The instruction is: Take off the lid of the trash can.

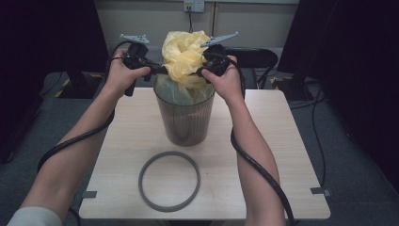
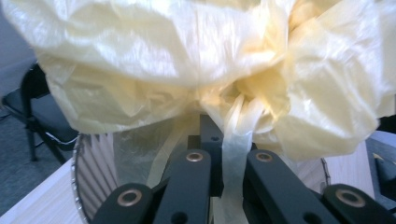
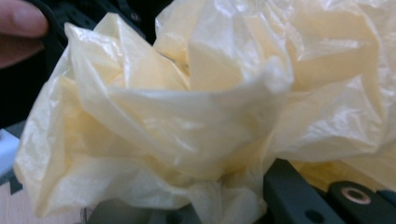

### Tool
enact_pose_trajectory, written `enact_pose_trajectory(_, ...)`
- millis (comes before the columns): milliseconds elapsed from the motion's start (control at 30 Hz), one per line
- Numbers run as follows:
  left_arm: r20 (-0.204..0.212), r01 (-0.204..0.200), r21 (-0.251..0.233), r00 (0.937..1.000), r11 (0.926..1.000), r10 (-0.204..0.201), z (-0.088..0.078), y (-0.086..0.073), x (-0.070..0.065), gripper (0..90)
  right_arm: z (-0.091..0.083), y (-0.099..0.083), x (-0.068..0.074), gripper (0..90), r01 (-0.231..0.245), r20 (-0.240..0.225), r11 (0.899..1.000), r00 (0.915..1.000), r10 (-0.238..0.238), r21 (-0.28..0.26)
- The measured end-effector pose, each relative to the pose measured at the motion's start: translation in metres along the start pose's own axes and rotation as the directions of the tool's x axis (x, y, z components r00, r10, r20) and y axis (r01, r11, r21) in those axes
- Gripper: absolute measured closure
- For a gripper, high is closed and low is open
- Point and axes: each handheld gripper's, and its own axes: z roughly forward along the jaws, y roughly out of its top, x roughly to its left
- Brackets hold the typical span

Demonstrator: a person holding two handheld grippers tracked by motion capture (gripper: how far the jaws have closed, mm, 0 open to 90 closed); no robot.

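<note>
A crumpled yellow plastic bag (image 1: 183, 54) bulges out of the top of a dark see-through ribbed bin (image 1: 184, 117) at the table's middle back. My left gripper (image 1: 160, 69) is at the bag's left side, level with the bin's rim. In the left gripper view its jaws (image 2: 229, 158) are shut on a thin strip of the bag (image 2: 187, 60) above the bin's rim (image 2: 93, 177). My right gripper (image 1: 200, 70) is pressed into the bag's right side, shut on a bunch of it. In the right gripper view the bag (image 3: 196, 116) covers most of the jaws.
A grey ring (image 1: 169, 154) lies flat on the wooden table (image 1: 282, 165) in front of the bin. A black chair (image 1: 254, 56) stands behind the table. Cables trail from both grippers along the forearms. Dark equipment stands at both sides.
</note>
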Motion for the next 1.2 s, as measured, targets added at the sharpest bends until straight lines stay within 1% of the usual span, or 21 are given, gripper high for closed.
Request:
enact_pose_trajectory(67,-0.021,0.001,0.012,0.9998,0.9999,-0.001,-0.001,0.001,-0.001,89.8,0.004,0.001,0.002,86.8,0.026,0.006,0.999,0.9996,-0.026,0.028)
enact_pose_trajectory(133,-0.023,0.008,0.007,0.9997,0.9999,-0.008,-0.001,0.001,-0.002,89.9,0.008,0.001,0.005,84.1,0.073,0.027,0.995,0.9968,-0.075,0.064)
enact_pose_trajectory(200,-0.01,0.016,0.012,0.9998,0.9998,-0.016,0.001,0.002,-0.003,89.8,0.011,-0.001,0.009,73.0,0.125,0.051,0.989,0.9903,-0.129,0.081)
enact_pose_trajectory(267,-0.016,0.008,0.038,0.9998,0.9992,-0.007,0.004,0.003,-0.005,89.9,0.014,-0.004,0.009,59.2,0.133,0.067,0.986,0.988,-0.14,0.101)
enact_pose_trajectory(300,-0.015,0.005,0.047,0.9999,0.9989,-0.004,0.005,0.003,-0.006,89.8,0.016,-0.005,0.009,54.7,0.144,0.058,0.983,0.9867,-0.152,0.116)
enact_pose_trajectory(367,0.003,0.011,0.056,0.9999,0.9984,-0.012,0.009,0.003,-0.007,89.9,0.02,-0.009,0.008,42.2,0.15,0.062,0.978,0.9852,-0.16,0.142)
enact_pose_trajectory(400,0.01,0.019,0.054,0.9998,0.9984,-0.019,0.012,0.003,-0.008,89.8,0.023,-0.011,0.008,38.4,0.146,0.055,0.978,0.9864,-0.155,0.15)
enact_pose_trajectory(467,0.023,0.015,0.061,0.9996,0.998,-0.016,0.017,0.004,-0.009,89.9,0.027,-0.013,0.009,34.0,0.158,0.051,0.977,0.9847,-0.167,0.143)
enact_pose_trajectory(500,0.029,0.013,0.066,0.9995,0.9978,-0.015,0.02,0.005,-0.01,89.9,0.03,-0.013,0.009,31.9,0.153,0.045,0.977,0.9858,-0.162,0.149)
enact_pose_trajectory(567,0.044,0.023,0.071,0.9987,0.9972,-0.027,0.023,0.005,-0.011,89.9,0.033,-0.015,0.009,30.4,0.149,0.033,0.978,0.9874,-0.155,0.147)
enact_pose_trajectory(600,0.062,0.033,0.073,0.9974,0.9968,-0.037,0.025,0.005,-0.011,90.0,0.034,-0.015,0.008,29.0,0.146,0.029,0.978,0.988,-0.152,0.148)
enact_pose_trajectory(700,0.088,0.037,0.073,0.9952,0.9966,-0.043,0.029,0.007,-0.013,90.0,0.035,-0.015,0.003,27.4,0.138,0.013,0.979,0.9898,-0.142,0.153)
enact_pose_trajectory(767,0.106,0.059,0.048,0.9923,0.9971,-0.064,0.028,0.007,-0.011,90.0,0.035,-0.015,0.001,30.2,0.132,-0.011,0.981,0.9912,-0.132,0.143)
enact_pose_trajectory(867,0.149,0.095,0.0,0.9844,0.9955,-0.093,0.026,0.007,-0.007,90.0,0.033,-0.017,-0.003,42.3,0.11,-0.066,0.988,0.9924,-0.104,0.107)
enact_pose_trajectory(900,0.156,0.099,-0.014,0.9831,0.995,-0.095,0.026,0.007,-0.007,90.0,0.033,-0.017,-0.002,46.0,0.115,-0.07,0.987,0.9917,-0.108,0.113)
enact_pose_trajectory(933,0.168,0.103,-0.021,0.9809,0.9945,-0.098,0.026,0.007,-0.008,90.0,0.034,-0.018,-0.002,55.3,0.125,-0.082,0.984,0.99,-0.115,0.124)
enact_pose_trajectory(1000,0.167,0.101,-0.022,0.9814,0.9947,-0.096,0.029,0.007,-0.01,90.0,0.037,-0.019,-0.001,69.4,0.128,-0.087,0.982,0.9893,-0.117,0.136)
enact_pose_trajectory(1033,0.165,0.103,-0.026,0.9815,0.9943,-0.098,0.031,0.007,-0.011,90.0,0.039,-0.019,-0.001,77.5,0.113,-0.102,0.986,0.9897,-0.1,0.125)
enact_pose_trajectory(1067,0.16,0.111,-0.033,0.9816,0.9933,-0.104,0.031,0.006,-0.011,90.0,0.039,-0.019,-0.002,82.2,0.094,-0.11,0.99,0.9905,-0.083,0.105)
enact_pose_trajectory(1133,0.161,0.114,-0.049,0.9814,0.9922,-0.105,0.03,0.005,-0.012,90.0,0.039,-0.022,-0.003,86.9,0.073,-0.125,0.994,0.9902,-0.062,0.085)
enact_pose_trajectory(1200,0.156,0.119,-0.072,0.9819,0.9902,-0.107,0.027,0.003,-0.012,88.6,0.036,-0.023,-0.004,88.5,0.037,-0.127,0.997,0.9915,-0.029,0.064)
